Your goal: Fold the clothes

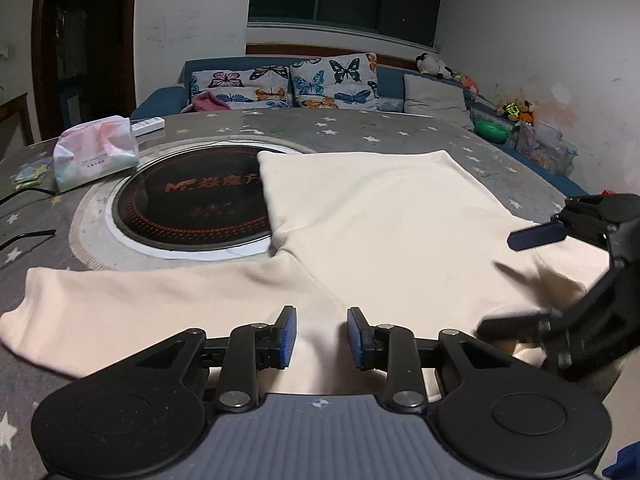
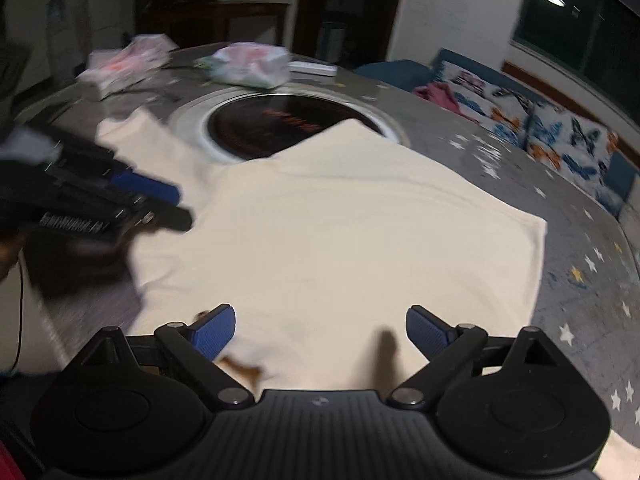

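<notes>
A cream long-sleeved top point(image 1: 380, 224) lies spread on the round table, one sleeve point(image 1: 120, 312) stretched out to the left; it also fills the middle of the right wrist view point(image 2: 340, 232). My left gripper point(image 1: 322, 334) is open just above the cloth near its front edge, holding nothing. My right gripper point(image 2: 320, 332) is open wide over the near edge of the top, empty. In the left wrist view the right gripper point(image 1: 520, 276) shows at the right, jaws apart, partly blurred. The left gripper point(image 2: 160, 200) shows blurred at the left of the right wrist view.
A black induction hob point(image 1: 192, 208) is set in the table middle, partly under the top. A tissue pack point(image 1: 96, 152) and a white remote point(image 1: 148, 125) lie at the far left. A star-patterned cloth point(image 1: 360, 132) covers the table. A sofa with butterfly cushions point(image 1: 332, 80) stands behind.
</notes>
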`<state>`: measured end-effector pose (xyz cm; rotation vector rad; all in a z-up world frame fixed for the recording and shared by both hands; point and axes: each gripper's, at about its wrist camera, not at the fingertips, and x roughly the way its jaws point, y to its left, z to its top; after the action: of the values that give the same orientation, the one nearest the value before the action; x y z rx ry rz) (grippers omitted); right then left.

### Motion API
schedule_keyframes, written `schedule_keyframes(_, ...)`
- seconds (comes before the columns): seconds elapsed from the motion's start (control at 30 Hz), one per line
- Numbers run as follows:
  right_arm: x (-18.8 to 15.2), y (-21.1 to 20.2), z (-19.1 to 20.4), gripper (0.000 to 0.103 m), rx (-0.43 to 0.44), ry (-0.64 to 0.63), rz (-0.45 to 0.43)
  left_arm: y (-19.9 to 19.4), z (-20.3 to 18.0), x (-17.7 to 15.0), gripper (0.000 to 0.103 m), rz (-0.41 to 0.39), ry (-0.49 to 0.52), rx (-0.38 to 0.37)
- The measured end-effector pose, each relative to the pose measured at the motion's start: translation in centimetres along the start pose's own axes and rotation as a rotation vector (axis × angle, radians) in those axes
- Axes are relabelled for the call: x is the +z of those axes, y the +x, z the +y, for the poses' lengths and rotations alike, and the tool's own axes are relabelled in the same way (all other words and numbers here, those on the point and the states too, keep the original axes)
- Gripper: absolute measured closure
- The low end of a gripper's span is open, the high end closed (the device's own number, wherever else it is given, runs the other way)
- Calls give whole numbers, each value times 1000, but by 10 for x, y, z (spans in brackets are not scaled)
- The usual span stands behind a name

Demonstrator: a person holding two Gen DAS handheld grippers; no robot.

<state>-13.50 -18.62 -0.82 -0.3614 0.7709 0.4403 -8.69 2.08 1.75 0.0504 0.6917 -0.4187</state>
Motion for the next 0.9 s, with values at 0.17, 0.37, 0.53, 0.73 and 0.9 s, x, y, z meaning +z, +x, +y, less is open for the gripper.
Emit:
schedule_keyframes(0.17, -2, -7, 12, 9, -31, -65, -17, -13, -13, 0, 68, -21, 34, -29)
schedule_keyframes(0.37, -10, -17, 4, 8, -48, -19, -18, -14, -42, -6, 63, -34, 129, -89)
schedule_keyframes(0.53, -21, -21, 2, 8, -26, 3, 8, -7, -51, -17, 63, -8, 183, -89)
schedule_keyframes(0.73, -14, -37, -20, 8, -44, 113, -67, -11, -41, -16, 63, -9, 159, -80)
schedule_keyframes(0.9, -16, -22, -24, 8, -55, 122, -25, -22, -23, -11, 60, -35, 97, -41)
